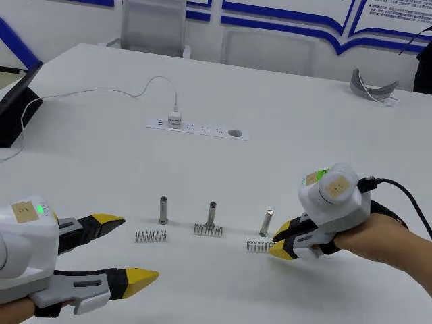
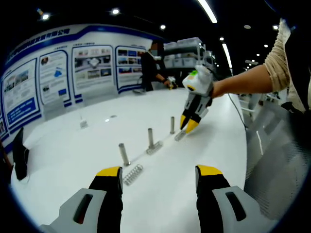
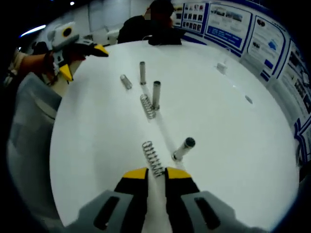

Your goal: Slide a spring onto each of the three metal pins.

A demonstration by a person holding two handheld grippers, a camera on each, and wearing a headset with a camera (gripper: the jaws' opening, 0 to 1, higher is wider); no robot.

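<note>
The right gripper [image 3: 156, 174] pinches one spring [image 3: 152, 155] by its end; left gripper [image 2: 159, 171] gapes empty

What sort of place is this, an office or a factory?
Likely a company showroom or meeting room: a big white table with a power strip on it, and blue-trimmed display posters along the wall.

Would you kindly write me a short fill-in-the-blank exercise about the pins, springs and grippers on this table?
1. ___ metal pins stand upright on the table.
2. Each spring lies on the table beside a pin; ___ is on a pin yet.
3. The left hand-held gripper has its jaws wide ___.
4. The right hand-held gripper has its tips narrowed around one end of the ___ spring in the head view.
Missing words: three; none; open; rightmost.
</note>
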